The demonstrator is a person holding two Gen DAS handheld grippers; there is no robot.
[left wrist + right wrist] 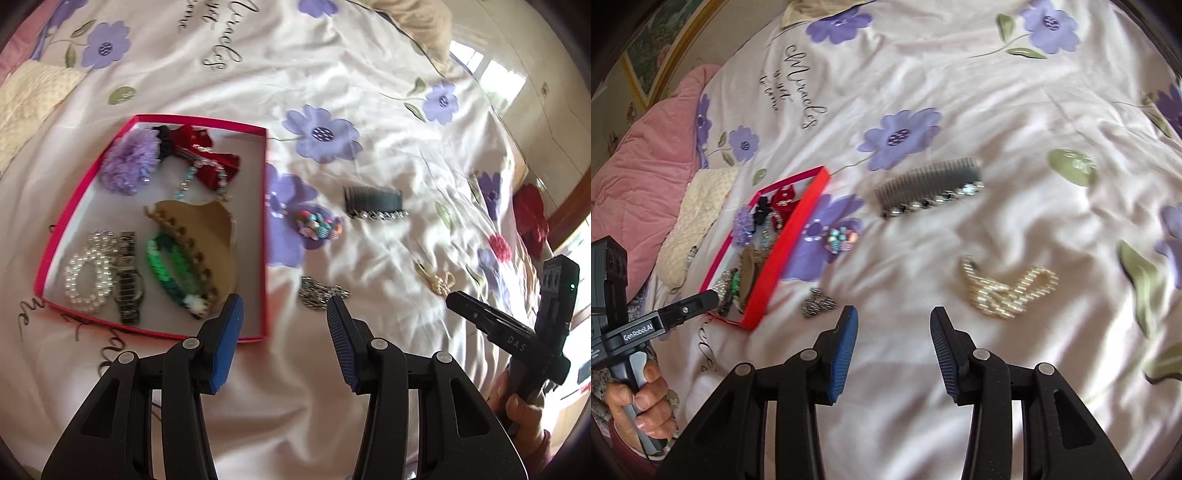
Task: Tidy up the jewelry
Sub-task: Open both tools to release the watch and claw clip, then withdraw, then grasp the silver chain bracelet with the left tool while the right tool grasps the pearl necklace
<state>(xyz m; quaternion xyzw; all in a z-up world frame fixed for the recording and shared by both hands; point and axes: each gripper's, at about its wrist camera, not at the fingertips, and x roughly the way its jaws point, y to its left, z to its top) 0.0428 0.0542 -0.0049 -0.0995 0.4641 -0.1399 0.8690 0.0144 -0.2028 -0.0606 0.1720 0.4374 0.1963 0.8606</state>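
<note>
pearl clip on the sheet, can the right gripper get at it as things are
Probably yes. The pearl clip lies alone on the sheet, just ahead and right of the right gripper, whose jaws stand open and empty with nothing between them and it.

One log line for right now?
left claw: open, empty | right claw: open, empty | red box: partly filled | comb: on bedsheet

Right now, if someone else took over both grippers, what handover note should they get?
Left gripper: open, empty, beside the red box.
Right gripper: open, empty, above the bedspread.
Done, in the box: purple scrunchie, red bow, tan claw clip, green bracelet, pearl bracelet, watch.
Left on the bedspread: rhinestone hair comb, multicoloured bead piece, silver chain piece, pearl-and-gold piece, nearest the right gripper.
</note>
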